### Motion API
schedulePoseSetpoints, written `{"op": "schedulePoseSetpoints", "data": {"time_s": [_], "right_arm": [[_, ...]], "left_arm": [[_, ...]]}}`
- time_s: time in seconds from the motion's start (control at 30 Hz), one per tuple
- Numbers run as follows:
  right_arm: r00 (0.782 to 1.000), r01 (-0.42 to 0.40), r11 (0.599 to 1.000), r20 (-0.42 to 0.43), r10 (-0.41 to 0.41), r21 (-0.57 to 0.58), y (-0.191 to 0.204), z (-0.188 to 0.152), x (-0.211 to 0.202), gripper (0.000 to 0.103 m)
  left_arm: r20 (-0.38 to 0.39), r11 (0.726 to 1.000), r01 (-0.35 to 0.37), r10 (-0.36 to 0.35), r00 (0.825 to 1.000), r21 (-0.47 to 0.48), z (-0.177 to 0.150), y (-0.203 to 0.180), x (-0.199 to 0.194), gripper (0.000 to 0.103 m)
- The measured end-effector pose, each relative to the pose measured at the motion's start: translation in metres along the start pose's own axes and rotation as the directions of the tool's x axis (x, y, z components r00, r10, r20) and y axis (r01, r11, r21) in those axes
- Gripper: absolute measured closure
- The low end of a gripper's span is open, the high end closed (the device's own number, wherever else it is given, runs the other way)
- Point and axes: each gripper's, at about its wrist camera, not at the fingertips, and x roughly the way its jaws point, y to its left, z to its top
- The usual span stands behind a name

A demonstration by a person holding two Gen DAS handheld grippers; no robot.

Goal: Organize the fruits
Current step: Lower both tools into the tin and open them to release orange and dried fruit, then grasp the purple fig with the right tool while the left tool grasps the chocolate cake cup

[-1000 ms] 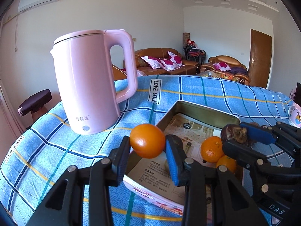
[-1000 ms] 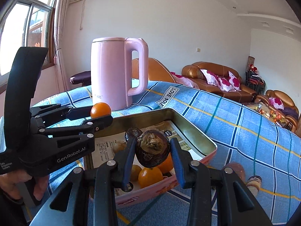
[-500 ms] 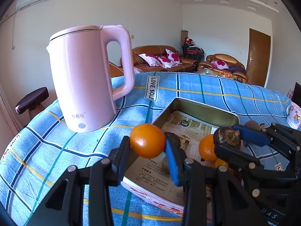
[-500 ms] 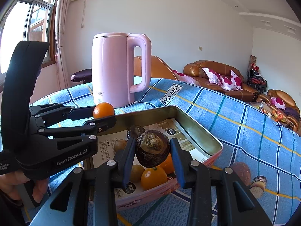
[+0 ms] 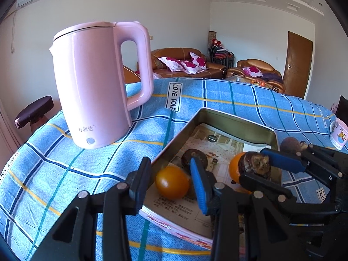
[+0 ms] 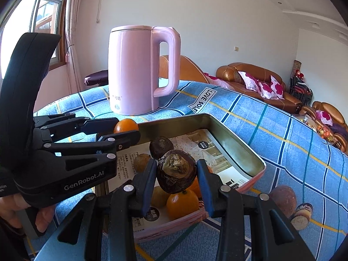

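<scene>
Now the left gripper [image 5: 170, 183] clamps an orange [image 5: 172, 182], the right gripper [image 6: 176, 175] a dark fruit [image 6: 176, 170].

The orange [image 5: 173, 182] sits between the left tongs [image 5: 170, 169], but whether both pads press it cannot be told; from the right wrist its underside is hidden behind the near finger. The right tongs [image 5: 253, 163] cover the tin's [image 5: 228, 117] near right corner. Under the dark brown fruit [image 6: 176, 170], a second orange [image 6: 182, 203] and a yellowish fruit [image 6: 159, 195] show only in part. The hand [image 6: 13, 208] and the mug [image 5: 339, 133] are cut off by picture edges. The paper's [image 5: 217, 143] print is too small to read.
</scene>
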Motion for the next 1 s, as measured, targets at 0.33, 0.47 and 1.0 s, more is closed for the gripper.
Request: {"op": "schedulePoseSetpoints", "data": {"time_s": [0.33, 0.47, 1.0], "right_arm": [[1.000, -0.008, 1.000, -0.016, 0.008, -0.008, 0.002, 0.000, 0.003, 0.063], [1.000, -0.001, 1.000, -0.015, 0.000, -0.013, 0.003, 0.000, 0.003, 0.059], [0.992, 0.127, 0.992, 0.016, -0.127, 0.020, -0.027, -0.003, -0.021, 0.043]], "left_arm": [[0.008, 1.000, -0.003, 0.003, 1.000, -0.004, 0.000, 0.001, -0.003, 0.059], [0.029, 1.000, -0.014, 0.014, 0.999, -0.007, -0.001, 0.001, -0.006, 0.036], [0.097, 0.998, 0.004, 0.002, 0.995, -0.066, -0.003, 0.011, -0.020, 0.000]]}}
